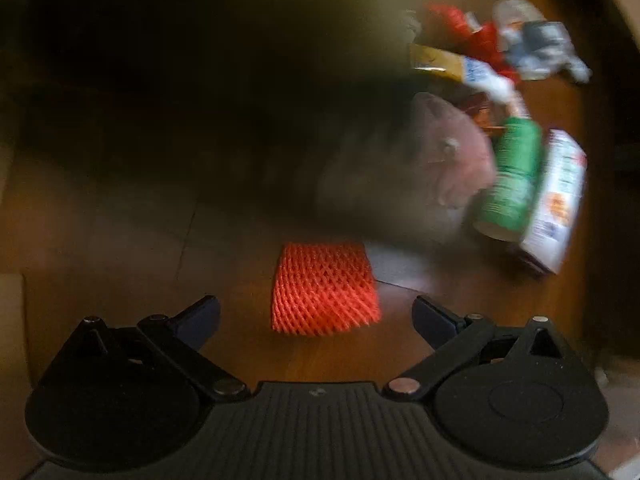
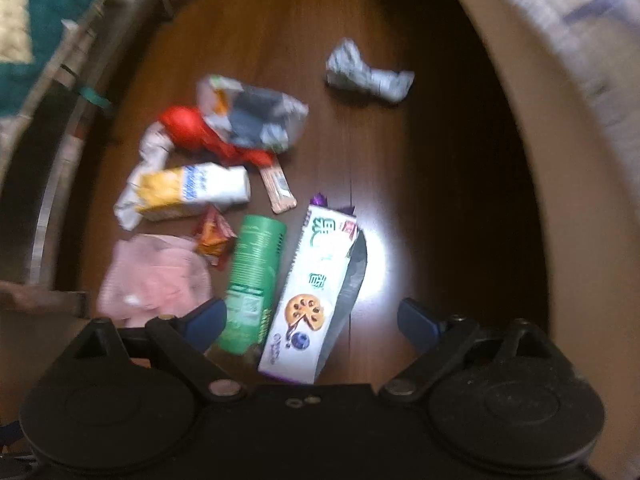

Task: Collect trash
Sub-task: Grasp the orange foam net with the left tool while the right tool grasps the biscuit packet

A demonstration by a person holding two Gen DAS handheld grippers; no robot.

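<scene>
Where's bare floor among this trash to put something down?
Bare wood lies between the crumpled grey wrapper and the white cookie box, and right of that box. Crowded left of it: green cylindrical can, pink cloth.

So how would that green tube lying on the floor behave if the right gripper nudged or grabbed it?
The green tube lies on its side, so a sideways nudge would probably roll it, though the cookie box alongside may stop it. It looks like stiff cardboard, likely light and holding its shape between the fingers.
</scene>
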